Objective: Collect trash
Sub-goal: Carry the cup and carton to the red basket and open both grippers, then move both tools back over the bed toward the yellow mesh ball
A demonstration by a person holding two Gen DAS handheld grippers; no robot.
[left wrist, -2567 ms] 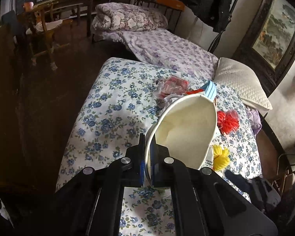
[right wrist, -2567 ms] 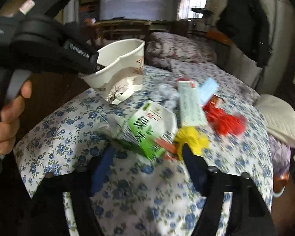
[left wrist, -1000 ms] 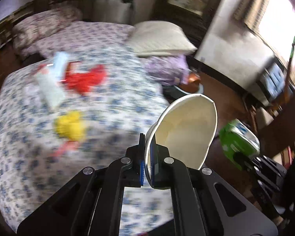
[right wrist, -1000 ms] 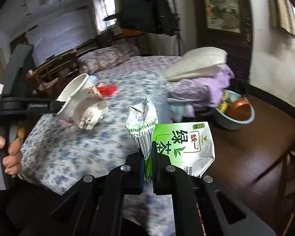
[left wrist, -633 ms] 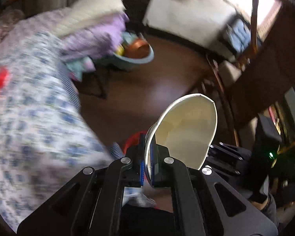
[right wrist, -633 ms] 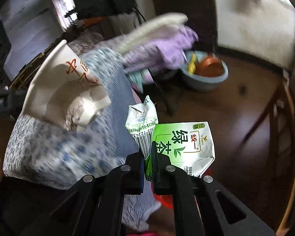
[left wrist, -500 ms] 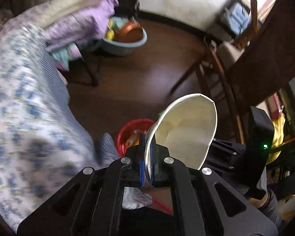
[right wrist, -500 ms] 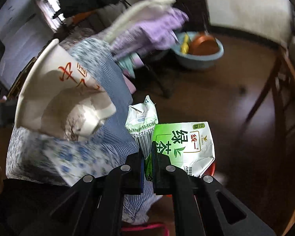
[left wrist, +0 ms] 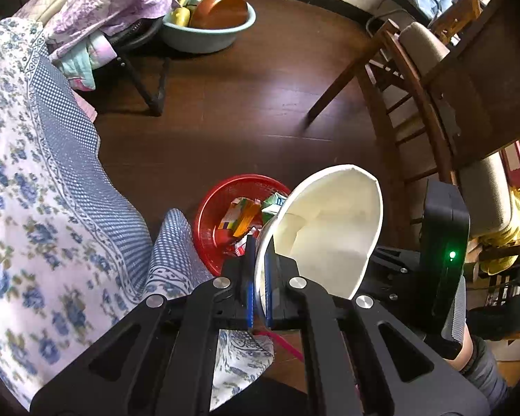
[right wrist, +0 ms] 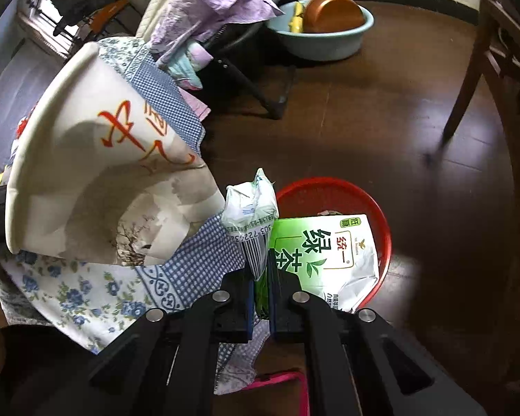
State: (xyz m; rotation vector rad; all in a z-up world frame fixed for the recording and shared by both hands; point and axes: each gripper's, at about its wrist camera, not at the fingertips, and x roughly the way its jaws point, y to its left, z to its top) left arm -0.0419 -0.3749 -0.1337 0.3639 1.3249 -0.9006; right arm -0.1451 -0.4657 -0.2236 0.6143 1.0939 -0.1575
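Left tool (left wrist: 257,282) nips cup (left wrist: 329,228); right tool (right wrist: 260,284) nips carton (right wrist: 315,256); both angled downward.

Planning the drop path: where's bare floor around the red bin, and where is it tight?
Bare wooden floor lies beyond the red bin, bordered by the teal basin at the far side, the folding stand's legs on the left and the wooden chair on the right. It is tight at the bin's near-left rim, where the floral bedsheet hangs against it. The bin already holds cartons.
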